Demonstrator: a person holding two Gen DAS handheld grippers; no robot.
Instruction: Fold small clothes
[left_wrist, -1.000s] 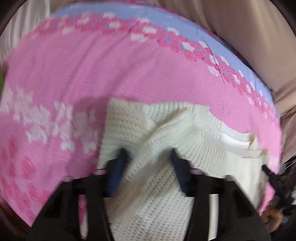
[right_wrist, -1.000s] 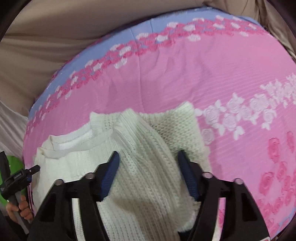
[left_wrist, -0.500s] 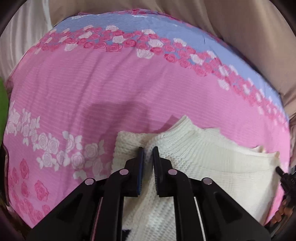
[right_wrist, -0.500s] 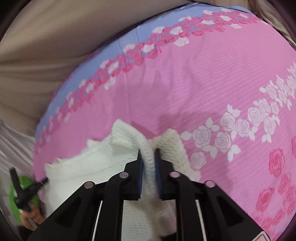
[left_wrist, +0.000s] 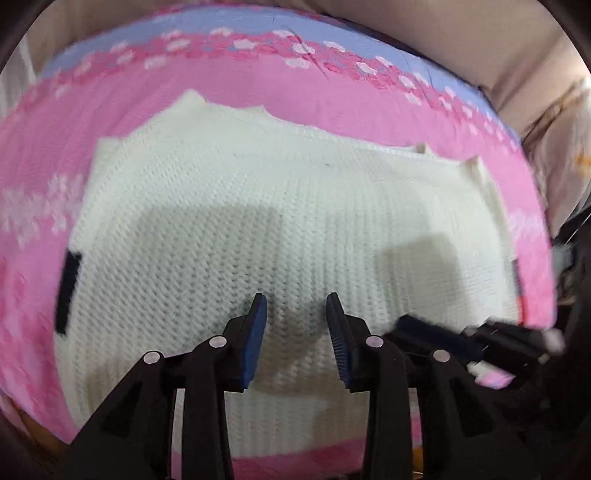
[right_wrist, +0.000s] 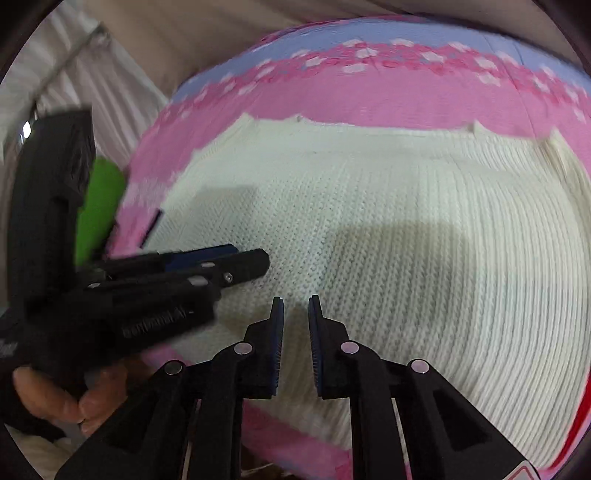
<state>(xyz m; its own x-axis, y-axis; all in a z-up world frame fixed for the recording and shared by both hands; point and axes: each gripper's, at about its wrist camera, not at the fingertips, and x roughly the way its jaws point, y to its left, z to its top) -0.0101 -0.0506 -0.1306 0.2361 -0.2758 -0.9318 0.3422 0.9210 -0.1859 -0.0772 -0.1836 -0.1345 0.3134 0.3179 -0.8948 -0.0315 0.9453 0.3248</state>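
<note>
Risk: cream knitted sweater (left_wrist: 295, 206), frame centre, may spring unfolded; left hand-held gripper (left_wrist: 295, 325) has just been opening, empty; right hand-held gripper (right_wrist: 295, 332) has just been closing, nearly shut, empty.

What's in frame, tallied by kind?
White knit garment: 1
Pink floral bedsheet: 1
Hand-held gripper: 2, left and right
Green object, kind unclear: 1
Total: 5

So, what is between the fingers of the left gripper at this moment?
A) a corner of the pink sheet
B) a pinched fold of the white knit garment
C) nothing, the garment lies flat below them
C: the left gripper has parted pads and the white knit garment lies flat under them, unpinched.
</note>
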